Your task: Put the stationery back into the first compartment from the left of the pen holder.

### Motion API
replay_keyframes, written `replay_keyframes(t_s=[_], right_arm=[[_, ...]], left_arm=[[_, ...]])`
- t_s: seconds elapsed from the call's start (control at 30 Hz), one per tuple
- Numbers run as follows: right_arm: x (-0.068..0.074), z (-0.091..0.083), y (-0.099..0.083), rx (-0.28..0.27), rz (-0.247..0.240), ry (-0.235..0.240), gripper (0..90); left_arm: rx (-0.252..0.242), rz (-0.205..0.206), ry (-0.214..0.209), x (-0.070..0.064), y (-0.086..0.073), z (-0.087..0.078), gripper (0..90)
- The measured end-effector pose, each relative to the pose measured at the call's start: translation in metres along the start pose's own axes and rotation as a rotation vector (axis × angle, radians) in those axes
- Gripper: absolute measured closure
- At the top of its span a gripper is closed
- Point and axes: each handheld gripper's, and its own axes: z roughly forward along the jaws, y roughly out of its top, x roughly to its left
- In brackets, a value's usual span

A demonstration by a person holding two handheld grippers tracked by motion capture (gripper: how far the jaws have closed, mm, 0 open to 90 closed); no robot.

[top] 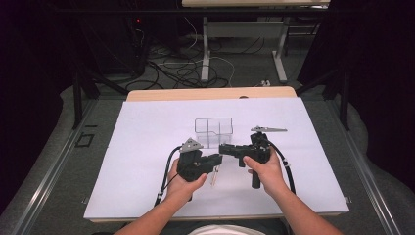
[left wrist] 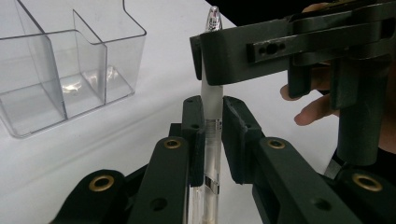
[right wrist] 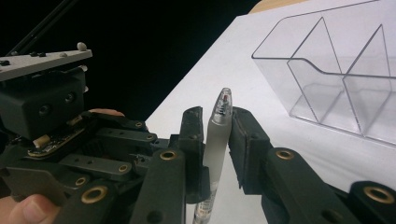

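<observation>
Unlabelled clear pen (left wrist: 208,135) between left gripper (left wrist: 211,126) and right gripper (right wrist: 215,135).

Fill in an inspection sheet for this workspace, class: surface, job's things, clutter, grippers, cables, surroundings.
Surface: white sheet over a wooden table.
Job's things: pen held between both grippers; clear divided organiser, nothing seen inside.
Clutter: nothing seen.
Grippers: left gripper shut on the pen's barrel; right gripper shut on the pen near its upper end.
Cables: one trails from each gripper; a tangle on the floor.
Surroundings: dark room, table legs beyond.
</observation>
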Motion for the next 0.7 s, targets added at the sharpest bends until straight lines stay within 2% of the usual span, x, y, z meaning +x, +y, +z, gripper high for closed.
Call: replay_keyframes(t_s=[0.1, 0.17, 0.33, 0.53, 0.7], right_arm=[[0.0009, 0.0008, -0.0006, 0.006, 0.015, -0.004, 75.4], [-0.0002, 0.0013, -0.0012, 0.006, 0.001, 0.000, 75.6], [0.0012, 0.0025, -0.0021, 0.010, 0.024, 0.003, 73.7], [-0.0009, 0.0040, -0.0037, 0.010, 0.010, -0.003, 77.7], [-0.0009, 0.0044, -0.0037, 0.017, 0.036, -0.002, 79.4]], left_arm=[[0.003, 0.003, -0.001, -0.0008, -0.0006, 0.0008, 79.6], [0.004, 0.002, -0.003, -0.0014, -0.0008, 0.0009, 79.6], [0.008, 0.008, -0.009, -0.0037, -0.0015, 0.0022, 79.6], [0.012, 0.009, -0.015, -0.0045, -0.0019, 0.0029, 79.6], [0.014, 0.008, -0.015, -0.0044, -0.0028, 0.0034, 79.6]])
